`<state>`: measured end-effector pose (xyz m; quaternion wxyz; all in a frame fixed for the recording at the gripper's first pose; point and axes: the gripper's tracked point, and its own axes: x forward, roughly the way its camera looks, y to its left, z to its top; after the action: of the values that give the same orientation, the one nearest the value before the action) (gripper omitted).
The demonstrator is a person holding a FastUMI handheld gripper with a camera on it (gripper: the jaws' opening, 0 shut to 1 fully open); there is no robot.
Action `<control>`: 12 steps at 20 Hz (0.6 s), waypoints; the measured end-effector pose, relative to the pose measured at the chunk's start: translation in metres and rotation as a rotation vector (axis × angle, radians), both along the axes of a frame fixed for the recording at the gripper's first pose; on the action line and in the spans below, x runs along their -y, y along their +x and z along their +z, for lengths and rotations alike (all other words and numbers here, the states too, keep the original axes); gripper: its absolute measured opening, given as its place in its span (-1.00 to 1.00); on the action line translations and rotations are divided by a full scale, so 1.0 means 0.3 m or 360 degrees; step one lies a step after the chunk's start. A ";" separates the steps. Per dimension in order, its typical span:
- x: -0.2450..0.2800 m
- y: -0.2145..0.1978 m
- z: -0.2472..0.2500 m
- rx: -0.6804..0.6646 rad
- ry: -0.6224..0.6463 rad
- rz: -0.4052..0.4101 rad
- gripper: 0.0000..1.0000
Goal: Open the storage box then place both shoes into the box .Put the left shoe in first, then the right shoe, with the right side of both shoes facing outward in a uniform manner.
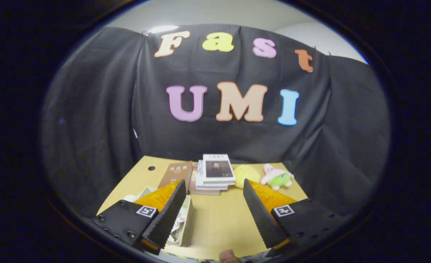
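My gripper point(214, 184) is held high above a light wooden table point(219, 223), open wide with nothing between its fingers. A beige storage box point(187, 219) stands on the table's left part, mostly hidden behind the left finger point(168, 215). Its top looks open, and something white with small markings point(177, 223) lies inside; I cannot tell whether it is a shoe. The right finger point(261, 215) hangs over bare tabletop.
Beyond the fingers, at the table's back, lie a brown book point(175, 173) and a stack of books point(217, 171). A yellow plush point(245, 173) and a pink and green plush point(277, 177) sit to their right. A person's fingertip point(228, 256) shows below the fingers.
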<state>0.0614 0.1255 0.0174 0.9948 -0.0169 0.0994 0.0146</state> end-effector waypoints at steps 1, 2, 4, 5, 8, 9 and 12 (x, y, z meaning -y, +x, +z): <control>0.012 -0.033 0.047 0.0076 -0.0002 0.0007 0.99; 0.027 -0.064 0.093 0.0149 -0.0007 0.0010 0.99; 0.034 -0.141 0.148 0.0234 0.0024 0.0031 0.99; 0.039 -0.177 0.165 0.0250 0.0042 0.0035 0.99; 0.083 -0.269 0.158 0.0252 0.0084 0.0026 0.99; 0.095 -0.278 0.152 0.0261 0.0087 0.0017 0.99; 0.137 -0.309 0.148 0.0292 0.0076 0.0004 0.99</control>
<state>-0.0313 0.0845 0.0617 0.9998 0.0056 0.0073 0.0166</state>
